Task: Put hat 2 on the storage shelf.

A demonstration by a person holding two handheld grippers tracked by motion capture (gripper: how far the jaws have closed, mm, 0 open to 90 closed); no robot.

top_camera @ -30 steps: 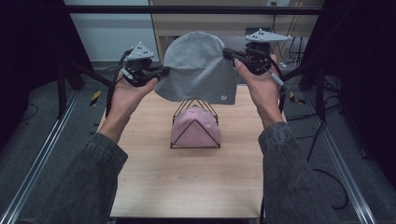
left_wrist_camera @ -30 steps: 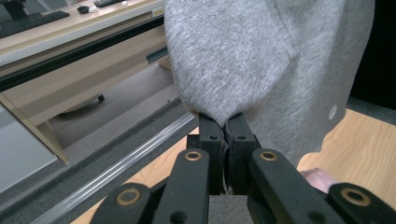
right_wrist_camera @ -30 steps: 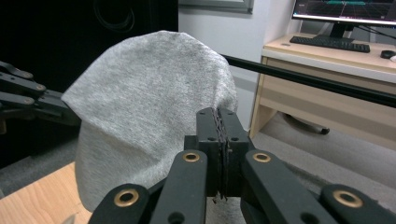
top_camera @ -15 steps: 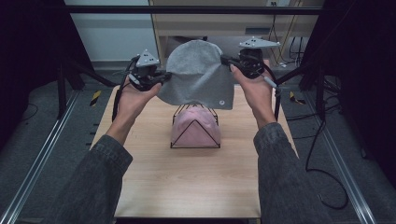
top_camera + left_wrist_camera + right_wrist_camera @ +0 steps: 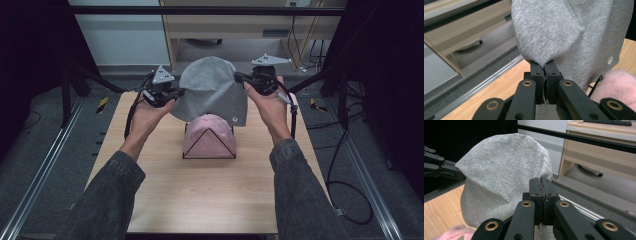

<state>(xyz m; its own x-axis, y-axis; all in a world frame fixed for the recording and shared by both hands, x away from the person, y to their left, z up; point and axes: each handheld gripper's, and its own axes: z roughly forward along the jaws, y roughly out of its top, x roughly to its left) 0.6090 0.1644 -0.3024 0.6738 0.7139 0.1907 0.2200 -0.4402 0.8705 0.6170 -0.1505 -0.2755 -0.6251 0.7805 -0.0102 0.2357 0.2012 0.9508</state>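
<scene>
Grey knitted fabric, a beanie (image 5: 211,95), hung in the air between the two grippers, above the far half of the wooden table (image 5: 200,185). The left gripper (image 5: 176,93) had its jaws pressed together on the left edge of the beanie; in the left gripper view the cloth (image 5: 564,32) came out directly from between the two closed black jaws. The right gripper (image 5: 240,78) pinched the opposite edge in the same way, and in the right gripper view its jaws stood tightly together with the grey hat (image 5: 504,172) stretched away from them. The lower part of the beanie hung just behind a pink hat (image 5: 209,134), which sat over a black wire stand (image 5: 209,145) in the middle of the table. Whether the grey cloth touched the pink one, I could not tell.
</scene>
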